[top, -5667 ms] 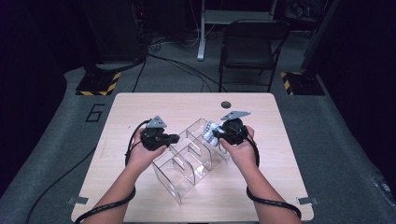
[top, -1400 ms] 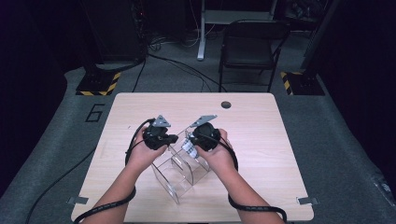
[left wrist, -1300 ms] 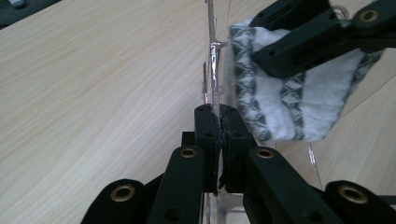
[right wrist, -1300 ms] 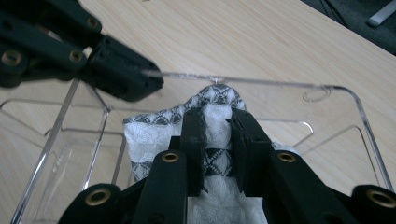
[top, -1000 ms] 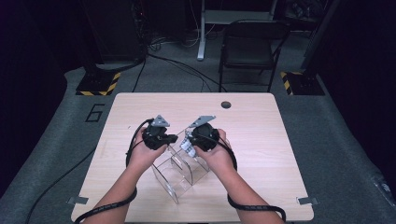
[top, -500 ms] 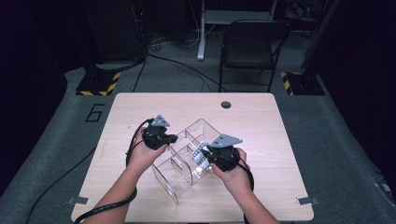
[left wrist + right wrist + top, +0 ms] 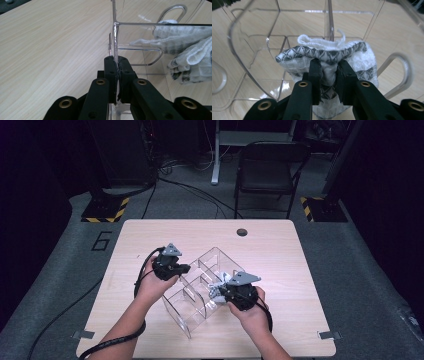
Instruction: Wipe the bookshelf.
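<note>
Your right gripper (image 7: 328, 68) was clenched on the patterned cloth (image 7: 329, 56) at the clear organizer (image 7: 200, 292); your left gripper (image 7: 117, 65) clamped its wall. The organizer's long axis ran diagonally, near-left to far-right, mid-table (image 7: 125, 240)

clear organizer (image 7: 200, 292) walls fencing mid-table, bare tabletop (image 7: 280, 250) around, chair (image 7: 267, 170) beyond far edge

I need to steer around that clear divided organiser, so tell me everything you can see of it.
The clear plastic divided organiser stands skewed on the light wooden table. Its thin, see-through walls form several open-topped compartments, and some partitions have rounded cut-outs. The left gripper has its jaws clamped on an upright wall edge. The right gripper holds a white and grey patterned cloth inside one compartment, close to a partition.
</note>
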